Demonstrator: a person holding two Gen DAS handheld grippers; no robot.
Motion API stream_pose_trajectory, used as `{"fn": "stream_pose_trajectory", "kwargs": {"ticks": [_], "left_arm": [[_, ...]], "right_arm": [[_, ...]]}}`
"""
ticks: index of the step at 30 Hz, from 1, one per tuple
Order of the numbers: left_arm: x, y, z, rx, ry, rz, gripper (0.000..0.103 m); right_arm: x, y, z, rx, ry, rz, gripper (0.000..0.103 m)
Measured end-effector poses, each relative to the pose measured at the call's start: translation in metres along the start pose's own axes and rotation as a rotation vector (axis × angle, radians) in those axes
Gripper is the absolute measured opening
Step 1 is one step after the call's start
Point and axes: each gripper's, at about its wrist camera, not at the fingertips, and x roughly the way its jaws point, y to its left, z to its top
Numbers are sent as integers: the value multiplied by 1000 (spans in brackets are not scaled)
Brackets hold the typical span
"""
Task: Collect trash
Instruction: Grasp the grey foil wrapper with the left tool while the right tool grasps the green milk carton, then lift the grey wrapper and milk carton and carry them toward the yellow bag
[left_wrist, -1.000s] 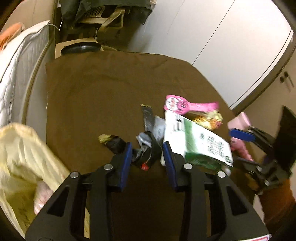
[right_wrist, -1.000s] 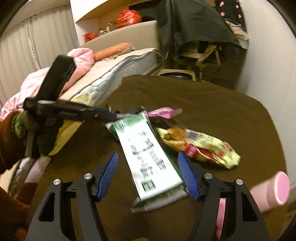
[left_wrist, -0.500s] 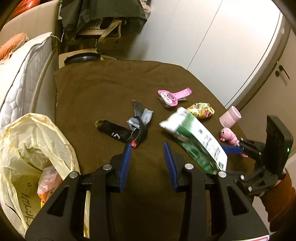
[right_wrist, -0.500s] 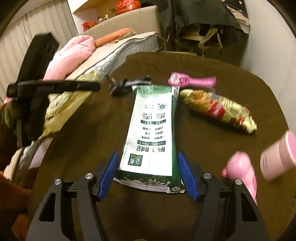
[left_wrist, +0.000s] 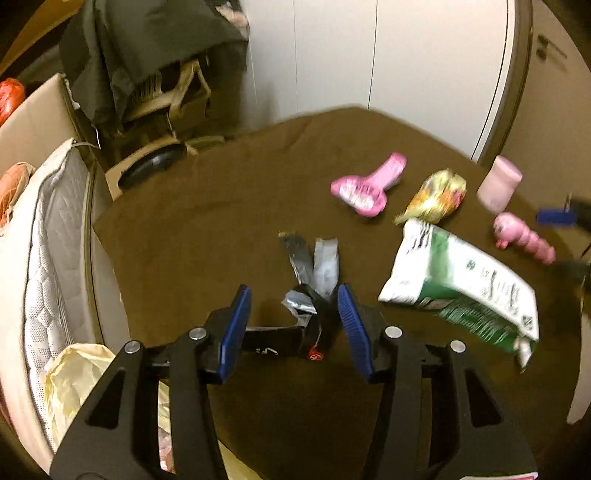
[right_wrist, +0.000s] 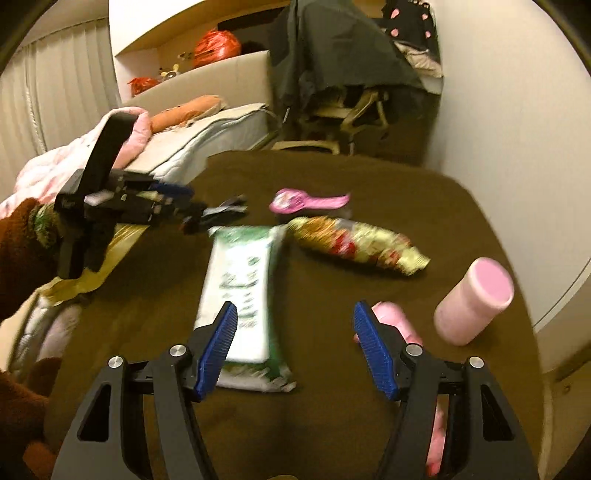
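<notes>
At far left a crumpled yellow plastic bag (left_wrist: 74, 384) sits below the table edge beside the quilted white mattress (left_wrist: 51, 258). The left gripper (left_wrist: 294, 325) is spread, its blue pads flanking a twisted black-and-silver wrapper (left_wrist: 314, 291) on the brown tablecloth (left_wrist: 221, 206) without clamping it. Next lies the green-and-white paper package (right_wrist: 240, 291), flat beside the right gripper's (right_wrist: 294, 347) left pad; that gripper is spread and holds nothing. Farther right are a yellow-red foil snack bag (right_wrist: 354, 243), a pink figurine (left_wrist: 524, 236) and a pink cylindrical jar (right_wrist: 474, 299).
</notes>
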Motion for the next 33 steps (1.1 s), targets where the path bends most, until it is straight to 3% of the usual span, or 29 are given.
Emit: {"fn": "stream_pose_trajectory", "kwargs": {"ticks": [4,6,9,13,18,24,33], "left_arm": [[2,-2,-10,-57,64,-33,45],[-1,-6,-16,-80,63,-19,35],[-6,-7,-20,-164,55,-67,26],[-20,-13,-26,-255,26,-101,26],[-45,-26,-28,-269,-18,-107,26],[-56,-32,-34,-279,-16,-97,26],[-71,-41,-51,-278,-11,-40,26]], "right_arm": [[15,-24,24,-9,-2,-43,62],[19,-34,33,23,-15,-34,62],[21,-42,40,80,-20,3,62],[23,-27,36,92,-9,101,62],[36,8,30,53,57,185,62],[62,35,28,30,146,193,62],[91,36,39,66,223,181,61]]}}
